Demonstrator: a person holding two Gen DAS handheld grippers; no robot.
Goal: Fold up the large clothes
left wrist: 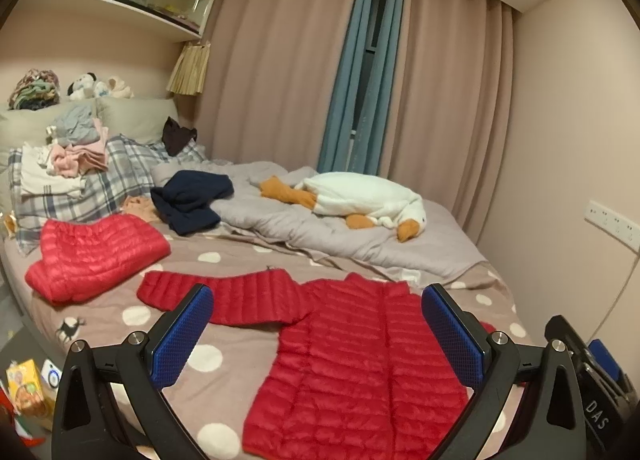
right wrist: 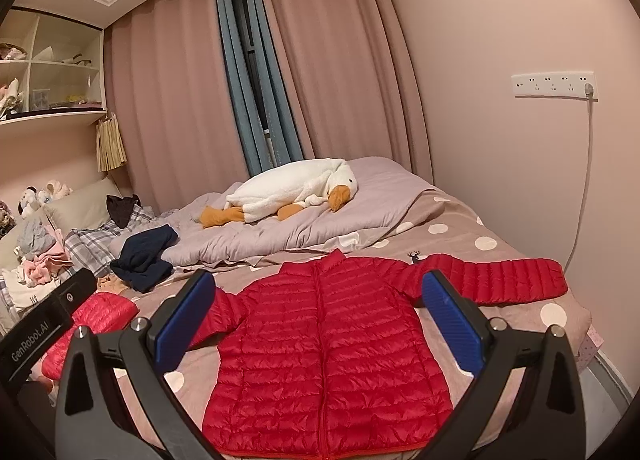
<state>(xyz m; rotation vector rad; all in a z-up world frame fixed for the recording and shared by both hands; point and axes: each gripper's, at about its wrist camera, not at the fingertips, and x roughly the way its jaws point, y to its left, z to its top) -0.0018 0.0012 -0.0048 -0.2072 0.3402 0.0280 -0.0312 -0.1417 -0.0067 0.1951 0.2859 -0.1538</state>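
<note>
1. A bed (right wrist: 460, 236) with a taupe, white-dotted sheet.
2. A red puffer jacket (right wrist: 332, 344) lies flat at 6 o'clock.
3. A folded red jacket (left wrist: 96, 256) at 9.
4. A goose plush (right wrist: 292, 191) on a grey duvet (right wrist: 280, 236) at 12.

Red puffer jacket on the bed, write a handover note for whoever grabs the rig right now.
Left gripper: open, holding nothing, above the jacket's left side.
Right gripper: open, holding nothing, above the jacket's chest.
Red puffer jacket: flat on the polka-dot bedsheet, front up, zipped, both sleeves spread out to the sides. Not folded yet.
Second red jacket: folded, to the left near the plaid pillow.
Navy garment: bunched behind it, unfolded.
Left to do: fold the sleeves in, then fold the body; the navy piece probably comes next.
</note>
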